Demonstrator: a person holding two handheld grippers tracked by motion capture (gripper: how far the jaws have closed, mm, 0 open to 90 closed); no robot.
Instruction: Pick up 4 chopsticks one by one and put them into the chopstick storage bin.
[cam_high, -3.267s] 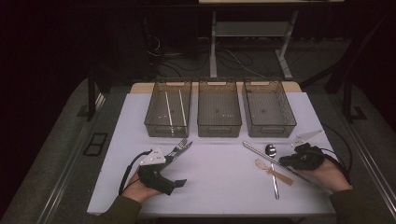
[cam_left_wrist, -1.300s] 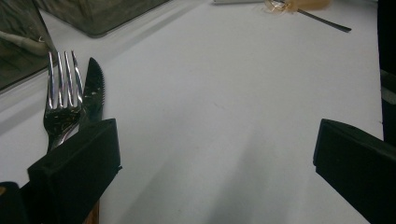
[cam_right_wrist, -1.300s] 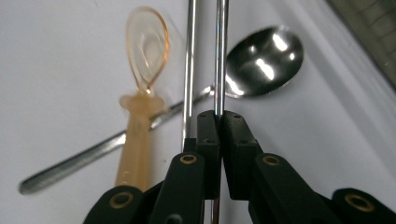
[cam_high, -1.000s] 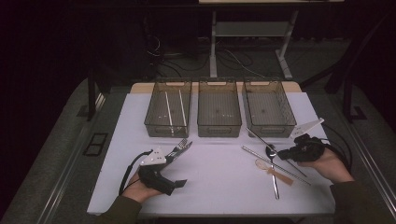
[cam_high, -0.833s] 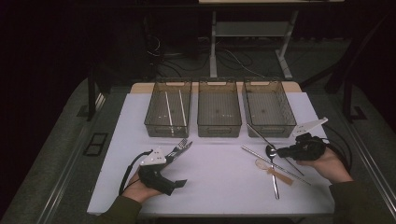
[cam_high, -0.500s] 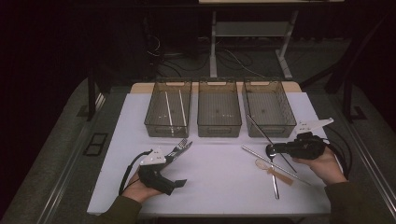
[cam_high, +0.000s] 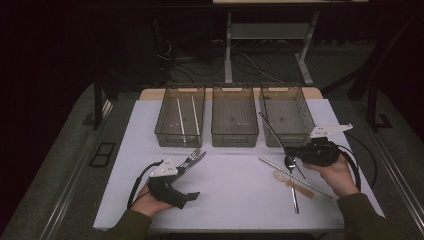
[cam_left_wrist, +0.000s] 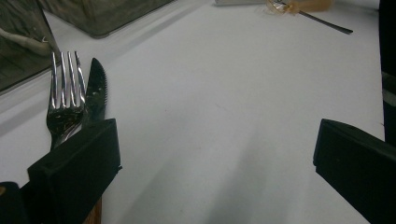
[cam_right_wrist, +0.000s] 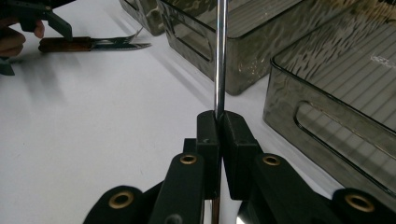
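Observation:
My right gripper (cam_high: 294, 153) (cam_right_wrist: 218, 125) is shut on a thin metal rod (cam_high: 272, 131) (cam_right_wrist: 220, 56). The rod is lifted off the table and slants up toward the right smoky bin (cam_high: 302, 112) (cam_right_wrist: 336, 88). My left gripper (cam_high: 192, 181) (cam_left_wrist: 215, 154) rests on the white table (cam_high: 235, 185), open, with nothing between its jaws. A fork (cam_left_wrist: 65, 100) and a wooden-handled knife (cam_left_wrist: 96, 91) lie side by side just beside its left jaw, seen as a pair (cam_high: 193, 159) in the high view.
Three smoky plastic bins stand in a row at the back: the left bin (cam_high: 181, 142) holds two white sticks, then the middle bin (cam_high: 235, 141). A second metal rod (cam_high: 310, 186), a steel spoon (cam_high: 294, 200) and an amber spoon (cam_high: 301, 190) lie under my right hand.
My right gripper has risen from the table and moved back toward the bins, carrying the rod, whose far end now tilts over the right bin. The left gripper has stayed put.

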